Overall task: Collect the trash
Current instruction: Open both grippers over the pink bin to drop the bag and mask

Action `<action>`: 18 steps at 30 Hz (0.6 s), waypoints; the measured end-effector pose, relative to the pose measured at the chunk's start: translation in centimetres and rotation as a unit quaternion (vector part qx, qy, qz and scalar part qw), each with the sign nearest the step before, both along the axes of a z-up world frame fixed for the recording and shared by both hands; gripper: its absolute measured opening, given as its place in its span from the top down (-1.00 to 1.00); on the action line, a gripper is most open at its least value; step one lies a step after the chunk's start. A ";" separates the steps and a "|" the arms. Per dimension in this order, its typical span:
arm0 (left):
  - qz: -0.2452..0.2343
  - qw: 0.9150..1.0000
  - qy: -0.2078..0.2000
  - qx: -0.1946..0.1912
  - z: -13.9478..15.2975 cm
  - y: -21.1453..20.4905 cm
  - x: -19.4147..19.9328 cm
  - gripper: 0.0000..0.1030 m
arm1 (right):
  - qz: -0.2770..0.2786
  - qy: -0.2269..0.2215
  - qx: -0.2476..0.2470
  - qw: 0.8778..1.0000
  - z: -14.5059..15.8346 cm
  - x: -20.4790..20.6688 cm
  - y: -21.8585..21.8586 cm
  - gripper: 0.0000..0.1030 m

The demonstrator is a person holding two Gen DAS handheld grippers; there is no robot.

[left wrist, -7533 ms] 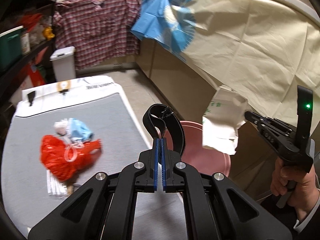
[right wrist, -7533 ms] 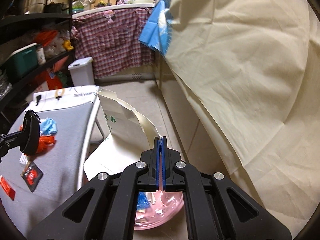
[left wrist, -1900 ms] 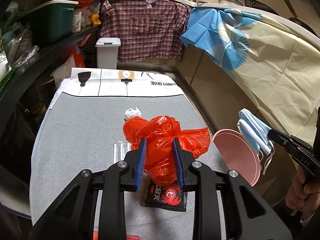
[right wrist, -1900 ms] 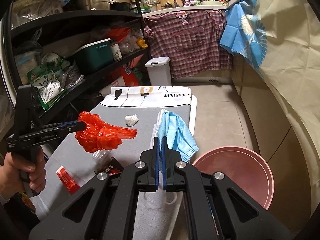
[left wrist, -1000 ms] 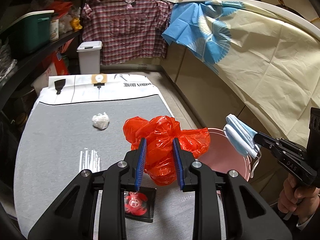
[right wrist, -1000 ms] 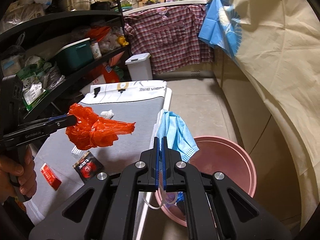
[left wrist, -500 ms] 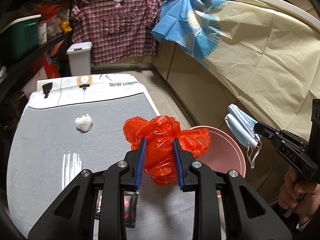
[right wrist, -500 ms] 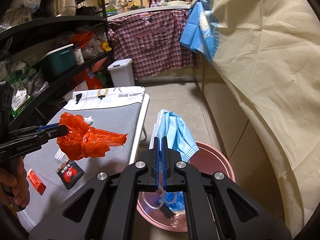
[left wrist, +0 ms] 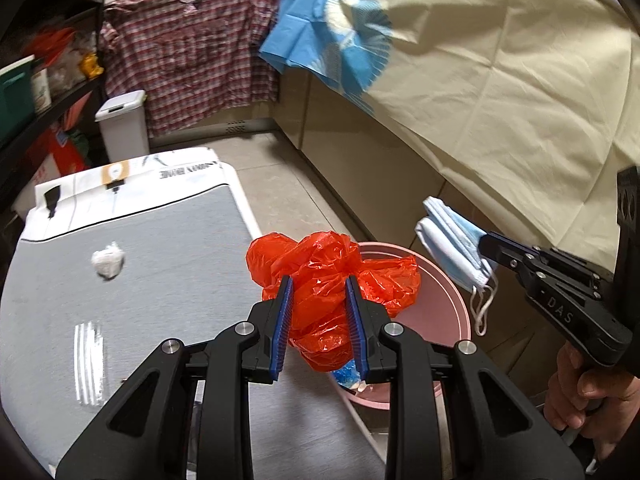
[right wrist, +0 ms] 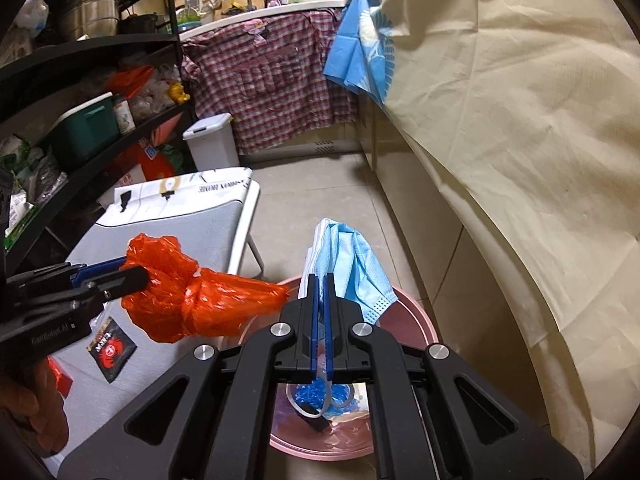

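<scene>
My left gripper [left wrist: 318, 296] is shut on a crumpled red plastic bag [left wrist: 328, 276] and holds it at the table's right edge, partly over the pink bucket [left wrist: 448, 304]. My right gripper [right wrist: 320, 288] is shut on a blue face mask [right wrist: 352, 264] and holds it above the pink bucket [right wrist: 416, 320], which has some trash inside. The mask [left wrist: 452, 240] and right gripper [left wrist: 490, 246] also show in the left wrist view. A white paper wad [left wrist: 107, 263] lies on the grey table [left wrist: 160, 264].
A black-and-red sachet [right wrist: 110, 344] and a red packet [right wrist: 60, 374] lie on the table near its front edge. A clear wrapper [left wrist: 89, 362] lies at left. A white bin [right wrist: 210, 142], dark shelves [right wrist: 80, 92] and a cream cloth [right wrist: 520, 120] surround the floor.
Both grippers have swung right toward the bucket with their loads. The red bag now hangs over the bucket's rim and the mask over its middle.
</scene>
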State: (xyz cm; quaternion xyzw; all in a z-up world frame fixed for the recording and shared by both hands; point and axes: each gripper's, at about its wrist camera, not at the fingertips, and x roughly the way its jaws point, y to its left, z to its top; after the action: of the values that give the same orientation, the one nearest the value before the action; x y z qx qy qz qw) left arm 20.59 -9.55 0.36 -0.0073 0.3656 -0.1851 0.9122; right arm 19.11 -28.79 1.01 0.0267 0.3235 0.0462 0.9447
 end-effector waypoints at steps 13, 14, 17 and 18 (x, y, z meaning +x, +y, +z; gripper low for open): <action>-0.039 0.999 0.031 0.016 -1.8 -4.8 0.5 0.28 | -0.022 0.034 -0.010 0.999 -1.3 1.1 -0.7 0.85; -0.039 0.999 0.029 0.017 -1.7 -4.8 0.4 0.28 | -0.024 0.034 -0.008 0.999 -1.4 1.1 -0.8 0.85; -0.035 0.999 0.029 0.011 -1.5 -4.1 0.3 0.28 | -0.028 0.032 -0.005 0.999 -1.3 1.1 -1.0 0.61; -0.032 0.999 0.029 0.009 -1.4 -3.7 0.3 0.28 | -0.028 0.030 -0.005 0.999 -1.3 1.0 -1.0 0.56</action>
State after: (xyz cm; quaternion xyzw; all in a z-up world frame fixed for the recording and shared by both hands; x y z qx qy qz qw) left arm 20.94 -13.29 -1.05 0.0069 0.3934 -0.2108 0.8949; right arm 20.12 -29.78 -0.25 0.0325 0.3515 0.0171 0.9355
